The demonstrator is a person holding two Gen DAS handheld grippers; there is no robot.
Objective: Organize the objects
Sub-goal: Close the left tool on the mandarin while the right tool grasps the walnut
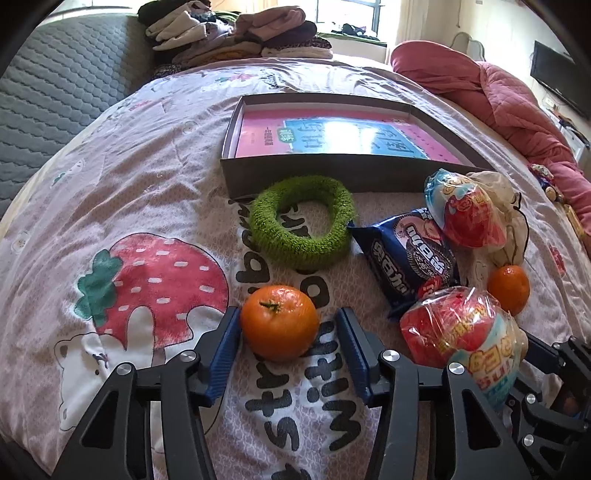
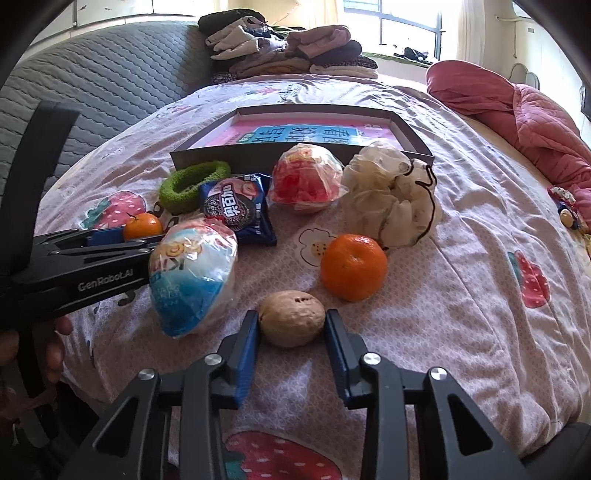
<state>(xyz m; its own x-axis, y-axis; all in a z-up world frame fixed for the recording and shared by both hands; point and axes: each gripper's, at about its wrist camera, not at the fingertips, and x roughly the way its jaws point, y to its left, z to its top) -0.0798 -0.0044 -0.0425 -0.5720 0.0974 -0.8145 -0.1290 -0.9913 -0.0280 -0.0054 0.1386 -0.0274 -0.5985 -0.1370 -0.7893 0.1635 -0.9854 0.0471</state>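
On the bed, my left gripper is open around a mandarin; the left pad touches it and a gap shows on the right. That mandarin also shows in the right wrist view. My right gripper stands with both pads against a walnut that rests on the sheet. A second mandarin, two wrapped toy eggs, an Oreo pack, a green hair band and a cream mesh puff lie before a shallow grey box.
The box holds a pink and blue book. Folded clothes are stacked at the far end of the bed. A pink quilt lies at the right. A grey padded headboard is at the left.
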